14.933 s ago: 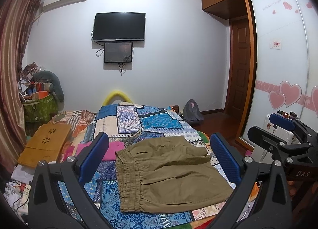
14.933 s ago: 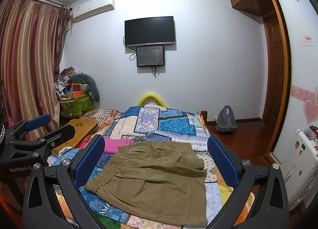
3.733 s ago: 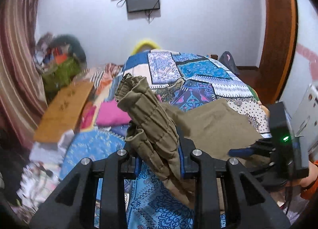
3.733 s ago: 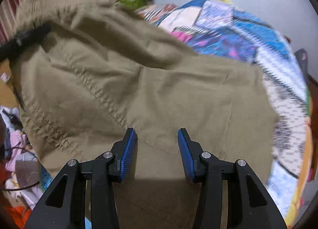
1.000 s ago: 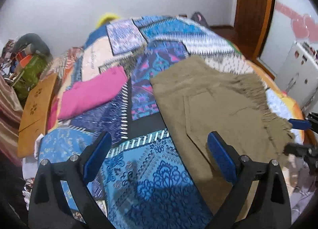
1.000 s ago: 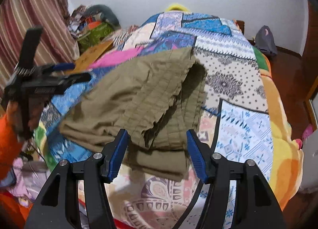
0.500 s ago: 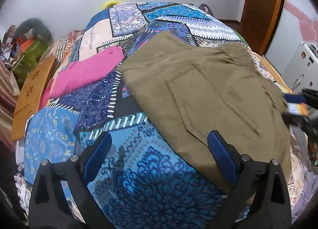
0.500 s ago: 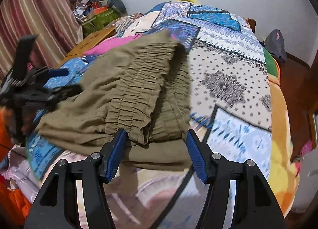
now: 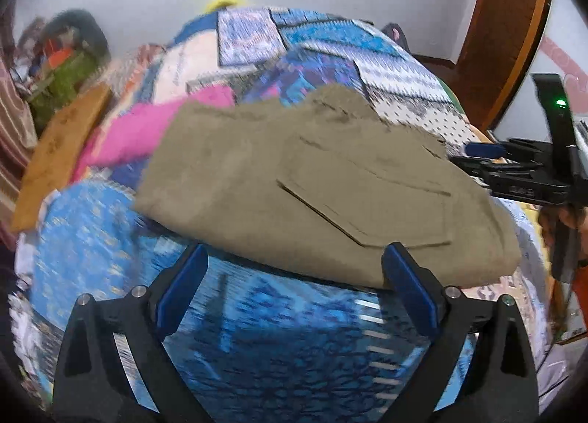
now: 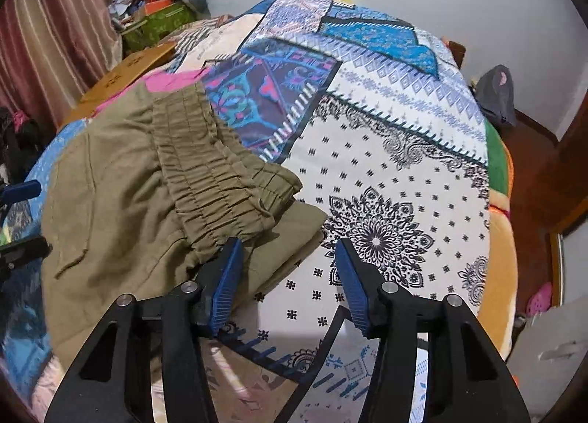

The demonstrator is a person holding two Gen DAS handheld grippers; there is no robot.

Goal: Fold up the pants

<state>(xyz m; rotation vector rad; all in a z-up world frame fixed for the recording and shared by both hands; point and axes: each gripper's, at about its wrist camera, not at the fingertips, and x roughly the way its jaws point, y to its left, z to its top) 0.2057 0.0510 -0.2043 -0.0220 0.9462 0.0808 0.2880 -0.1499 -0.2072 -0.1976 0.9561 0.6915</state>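
Khaki pants lie folded on our patchwork bedspread
We hold the left gripper and right gripper spread, pinching nothing

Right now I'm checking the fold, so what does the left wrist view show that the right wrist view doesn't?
Only the left wrist view shows the pants' flat pocket panel and the right tool from the side. Only the right wrist view shows the gathered elastic waistband and the grey bag on the floor. Both show the olive pants folded on the patchwork bedspread, a pink garment, and open tools.
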